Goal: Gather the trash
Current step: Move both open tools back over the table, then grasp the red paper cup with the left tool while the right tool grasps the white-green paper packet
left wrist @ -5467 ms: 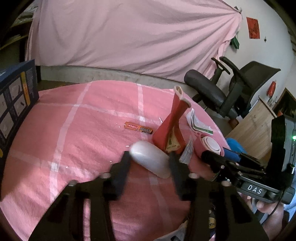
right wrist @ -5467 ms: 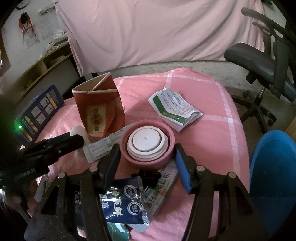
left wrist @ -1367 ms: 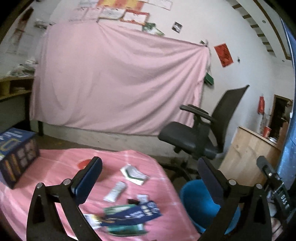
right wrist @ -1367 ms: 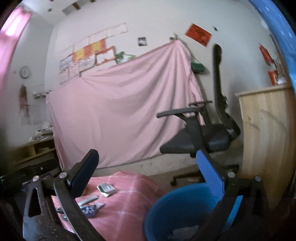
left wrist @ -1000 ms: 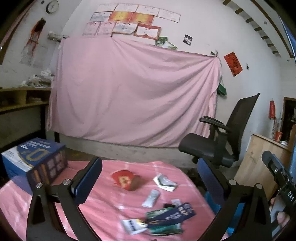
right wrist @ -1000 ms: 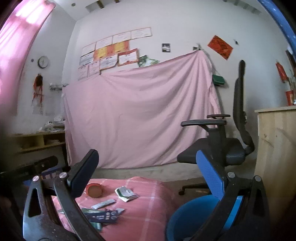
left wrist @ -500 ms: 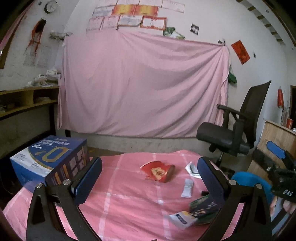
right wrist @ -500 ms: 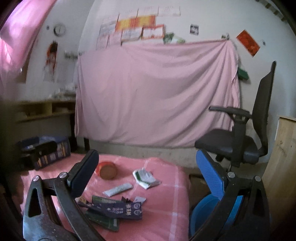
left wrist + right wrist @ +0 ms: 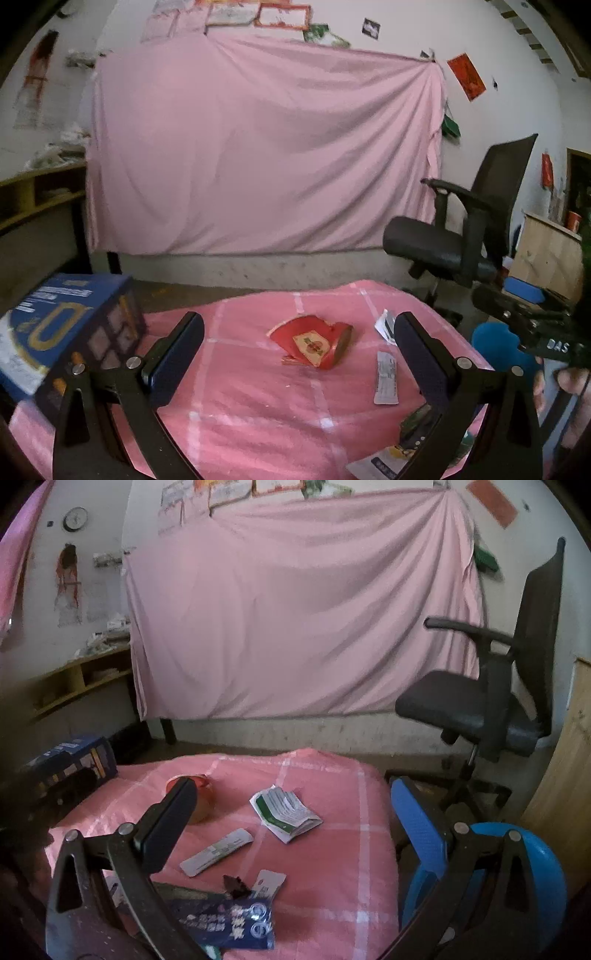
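Right wrist view: white sachet (image 9: 217, 852) at 7 o'clock, probably light and limp; pinch across its middle; both hand-held grippers (image 9: 291, 827) (image 9: 299, 350) spread, empty.

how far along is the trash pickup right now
Partway at best. The bin's inside is hidden, so nothing shows as done. Nothing in hand: left gripper and right gripper are open and empty. Left on the table: red carton, folded leaflet, white sachet, blue wrapper.
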{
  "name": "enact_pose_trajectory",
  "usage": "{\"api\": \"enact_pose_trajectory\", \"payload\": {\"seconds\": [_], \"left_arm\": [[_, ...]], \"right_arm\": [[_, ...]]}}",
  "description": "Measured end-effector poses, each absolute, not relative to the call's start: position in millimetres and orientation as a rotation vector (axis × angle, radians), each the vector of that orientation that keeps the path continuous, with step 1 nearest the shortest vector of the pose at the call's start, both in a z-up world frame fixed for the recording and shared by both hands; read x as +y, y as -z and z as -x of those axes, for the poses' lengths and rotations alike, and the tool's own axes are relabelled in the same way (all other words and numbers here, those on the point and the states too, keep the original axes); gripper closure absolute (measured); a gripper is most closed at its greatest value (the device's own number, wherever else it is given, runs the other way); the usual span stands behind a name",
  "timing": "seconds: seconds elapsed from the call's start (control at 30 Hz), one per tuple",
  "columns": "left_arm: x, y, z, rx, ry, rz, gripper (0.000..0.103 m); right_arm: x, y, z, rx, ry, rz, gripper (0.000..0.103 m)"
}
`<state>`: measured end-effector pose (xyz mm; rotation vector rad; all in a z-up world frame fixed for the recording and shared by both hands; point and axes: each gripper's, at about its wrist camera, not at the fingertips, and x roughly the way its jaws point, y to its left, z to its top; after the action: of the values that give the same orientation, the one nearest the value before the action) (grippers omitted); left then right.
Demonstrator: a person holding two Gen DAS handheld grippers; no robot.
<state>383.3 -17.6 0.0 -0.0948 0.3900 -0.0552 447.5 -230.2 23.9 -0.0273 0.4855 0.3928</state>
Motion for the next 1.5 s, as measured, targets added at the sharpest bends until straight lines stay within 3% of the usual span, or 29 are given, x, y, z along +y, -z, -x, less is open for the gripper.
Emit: {"api": "enact_pose_trajectory", "payload": {"seconds": [0.17,0.23,0.43,0.8,1.1,1.5], "left_arm": [[-22.8,9.8,-411.1,0.483,0.085,0.063,0.007],[-26.6,15.3,-420.1,0.518,0.108,0.058,0.022],[-29.1,28.3,-449.6,0.649,0.192,0.085,0.054],[-31.4,34.6,-471.6,0.766,0.243,0.112,0.081],[-36.8,33.5,-471.6,0.761,0.258,0.088,0.093],[-42.6,33.8,-469.5,0.748,0.242,0.063,0.094]], "right_arm": [[-226.1,3.5,-483.8,0.667,-0.435,0.012,0.000],[-224.8,14.7,-494.1,0.745,-0.451,0.006,0.001],[-215.5,29.6,-503.5,0.839,-0.458,0.059,0.002],[-191.6,49.7,-533.7,0.953,-0.455,0.187,0.003],[-192.1,49.6,-530.7,0.951,-0.472,0.195,0.025],[-190.3,47.9,-527.5,0.937,-0.485,0.186,0.028]]}}
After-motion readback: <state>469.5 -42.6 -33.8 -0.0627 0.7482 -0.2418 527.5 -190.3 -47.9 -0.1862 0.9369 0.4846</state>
